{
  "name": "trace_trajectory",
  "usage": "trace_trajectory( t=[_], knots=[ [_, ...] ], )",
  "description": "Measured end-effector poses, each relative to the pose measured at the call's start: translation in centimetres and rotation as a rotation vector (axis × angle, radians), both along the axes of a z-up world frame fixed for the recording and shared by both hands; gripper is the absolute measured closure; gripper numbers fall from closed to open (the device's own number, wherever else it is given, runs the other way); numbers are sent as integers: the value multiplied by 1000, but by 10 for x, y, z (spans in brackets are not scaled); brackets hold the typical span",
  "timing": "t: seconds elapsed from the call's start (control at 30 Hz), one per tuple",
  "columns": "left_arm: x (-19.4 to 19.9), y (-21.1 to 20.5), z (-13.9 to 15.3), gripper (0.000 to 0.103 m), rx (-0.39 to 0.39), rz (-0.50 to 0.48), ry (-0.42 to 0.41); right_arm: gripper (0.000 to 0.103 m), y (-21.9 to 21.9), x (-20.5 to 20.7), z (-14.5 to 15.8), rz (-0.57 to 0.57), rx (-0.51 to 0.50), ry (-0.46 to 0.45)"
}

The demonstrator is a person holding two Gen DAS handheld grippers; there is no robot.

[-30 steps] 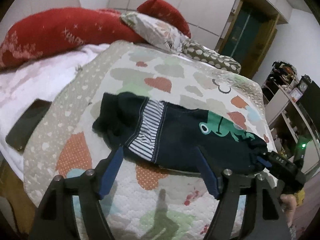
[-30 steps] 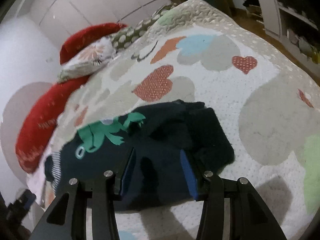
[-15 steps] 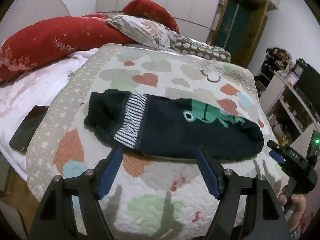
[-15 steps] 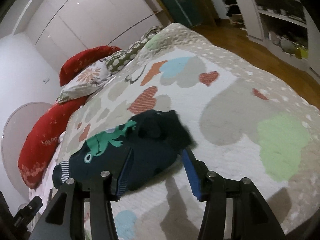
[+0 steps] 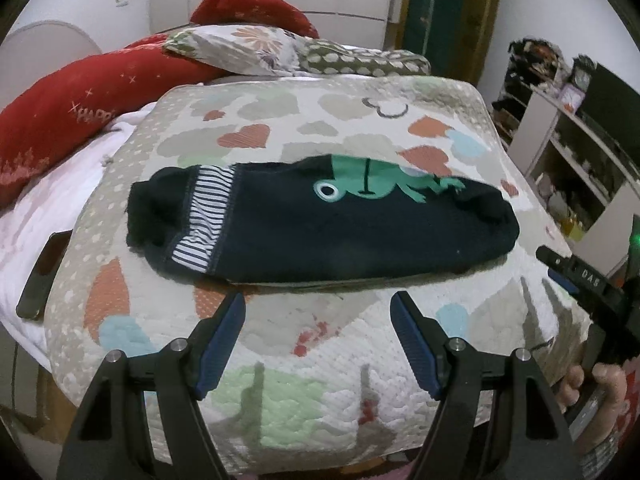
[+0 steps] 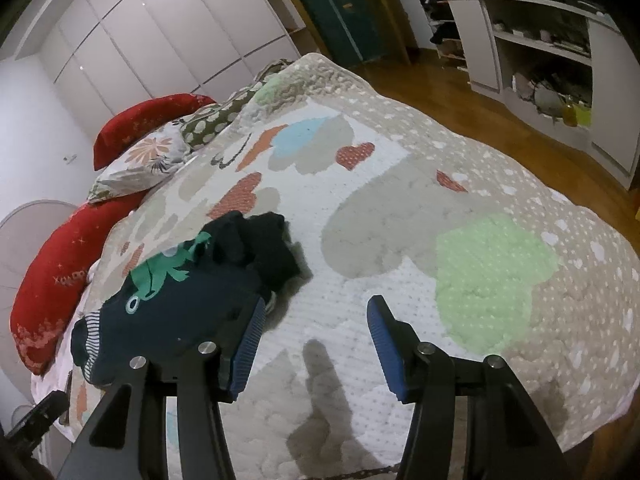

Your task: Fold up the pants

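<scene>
Dark navy pants (image 5: pixel 340 236) with a green frog print and a striped band lie folded lengthwise across the patterned quilt (image 5: pixel 304 364). My left gripper (image 5: pixel 318 320) hovers open just in front of their near edge, nothing between its blue pads. In the right wrist view the pants (image 6: pixel 188 300) lie to the left, their bunched leg ends near the left finger. My right gripper (image 6: pixel 316 332) is open over bare quilt (image 6: pixel 400 208), clear of the cloth. The right gripper (image 5: pixel 568 276) also shows at the right edge of the left wrist view, held by a hand (image 5: pixel 592 392).
Red pillows (image 5: pixel 72 116) and a floral pillow (image 5: pixel 248 48) lie at the head of the bed. A dark phone (image 5: pixel 44 276) rests on the white sheet at left. Shelves (image 6: pixel 540 60) and wooden floor (image 6: pixel 460 96) lie beyond the bed's right side.
Both grippers pulled back from the pants. The right gripper's jaws widened and let go of the leg ends, then drew off to the right. The pants stayed flat on the quilt.
</scene>
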State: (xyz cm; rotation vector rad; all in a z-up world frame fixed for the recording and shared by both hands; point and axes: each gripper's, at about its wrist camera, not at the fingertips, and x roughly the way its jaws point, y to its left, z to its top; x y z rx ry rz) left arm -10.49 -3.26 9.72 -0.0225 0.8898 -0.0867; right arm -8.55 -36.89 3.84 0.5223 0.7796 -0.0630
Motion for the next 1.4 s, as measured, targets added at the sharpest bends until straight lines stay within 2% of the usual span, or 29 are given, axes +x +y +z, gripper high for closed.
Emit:
trace_trajectory(
  t=[0.17,0.3,0.5,0.63,0.73,0.87,0.93,1.07,1.17,1.4],
  knots=[
    [1,-9,-10,29,54,-19,8,46,-4,-5,-2,-13,-1,-14],
    [7,-7,-20,29,60,-15,35,46,-4,-5,-3,-22,-3,-18],
    [21,1,-27,29,30,-21,78,42,0,-3,-4,-6,-3,-28],
    [45,-6,-17,29,-27,-85,93,41,0,-1,-6,6,1,-33],
    [68,-25,-6,29,-40,-161,100,38,-1,1,-9,20,19,-45],
    [111,-66,-1,29,-52,-276,150,36,-4,6,-13,42,49,-50],
    [129,-85,-3,29,-40,-295,167,36,-5,9,-13,49,61,-49],
    [150,-124,-5,29,19,-339,142,35,-7,15,-14,57,61,-47],
    [162,-145,-11,29,22,-360,157,35,-8,17,-18,63,67,-42],
    [183,-173,-24,29,52,-395,180,32,-4,26,-23,100,41,-45]
  ],
)
